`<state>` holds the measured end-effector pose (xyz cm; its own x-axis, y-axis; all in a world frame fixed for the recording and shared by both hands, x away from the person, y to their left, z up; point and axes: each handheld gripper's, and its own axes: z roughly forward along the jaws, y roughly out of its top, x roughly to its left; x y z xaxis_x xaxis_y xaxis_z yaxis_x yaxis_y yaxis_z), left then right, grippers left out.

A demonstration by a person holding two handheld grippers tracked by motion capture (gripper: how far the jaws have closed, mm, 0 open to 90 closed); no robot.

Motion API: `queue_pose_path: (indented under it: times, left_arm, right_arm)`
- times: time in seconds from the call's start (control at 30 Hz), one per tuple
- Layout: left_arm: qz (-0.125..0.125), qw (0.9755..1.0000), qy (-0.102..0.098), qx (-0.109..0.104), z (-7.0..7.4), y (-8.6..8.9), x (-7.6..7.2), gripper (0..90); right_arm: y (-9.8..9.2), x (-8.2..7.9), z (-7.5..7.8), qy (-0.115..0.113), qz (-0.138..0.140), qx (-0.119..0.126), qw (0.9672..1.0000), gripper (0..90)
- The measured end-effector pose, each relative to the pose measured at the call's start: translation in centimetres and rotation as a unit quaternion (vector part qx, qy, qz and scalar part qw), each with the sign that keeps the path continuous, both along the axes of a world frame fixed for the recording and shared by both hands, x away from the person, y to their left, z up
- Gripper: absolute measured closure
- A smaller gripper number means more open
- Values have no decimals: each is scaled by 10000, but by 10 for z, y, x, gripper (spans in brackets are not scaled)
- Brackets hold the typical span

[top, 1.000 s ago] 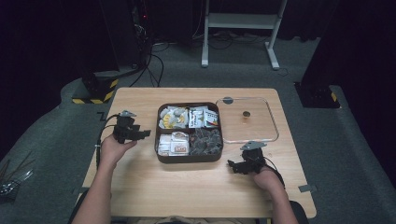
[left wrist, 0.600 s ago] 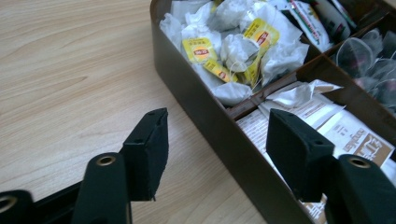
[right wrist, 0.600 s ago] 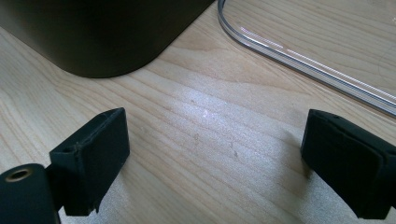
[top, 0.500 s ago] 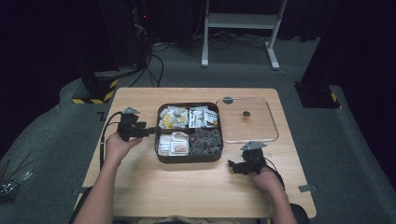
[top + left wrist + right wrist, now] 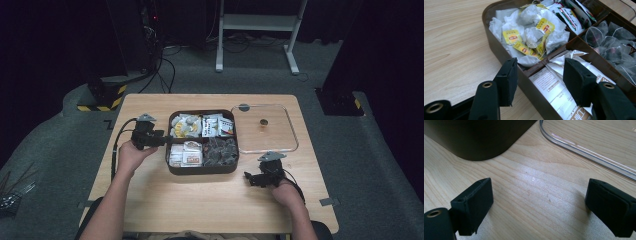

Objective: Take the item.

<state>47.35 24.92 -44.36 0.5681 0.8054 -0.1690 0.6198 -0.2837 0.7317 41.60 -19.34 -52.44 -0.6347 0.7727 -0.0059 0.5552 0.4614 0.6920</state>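
Straddling the glossy brown box (image 5: 499, 53) wall — matte black fingers (image 5: 507, 82).

Dark brown box, pale wood, black jaws in your hands

You work at a light, fine-grained wooden table (image 5: 200, 200) that bears a dark brown compartment box (image 5: 534, 93); in it lie white tea bags (image 5: 529, 37) with yellow tags printed in red, white sachets (image 5: 554, 87) with brown lettering, red-and-green printed packets (image 5: 574, 15) and translucent grey mesh bags (image 5: 609, 40) with dark reddish contents. Your left gripper (image 5: 539, 80) and your right gripper (image 5: 539, 207) are matte black with brass-coloured rivets. The lid (image 5: 280, 145) beside the box is clear with a small dark knob. The floor is grey, with yellow-and-black hazard stripes (image 5: 100, 102).
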Motion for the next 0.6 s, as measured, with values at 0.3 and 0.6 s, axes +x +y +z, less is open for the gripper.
queue_pose_path:
  times: [0.3, 0.6]
  left_arm:
    - [-216, 9998, 7, -17, -2, -12, 3, 488]
    - [-432, 9989, -23, 190, -7, -25, 6, 519]
  right_arm:
    - [0, -1, 0, -12, -26, 3, 10000, 78]
    - [-1, -3, 0, -10, -55, 2, 10000, 78]
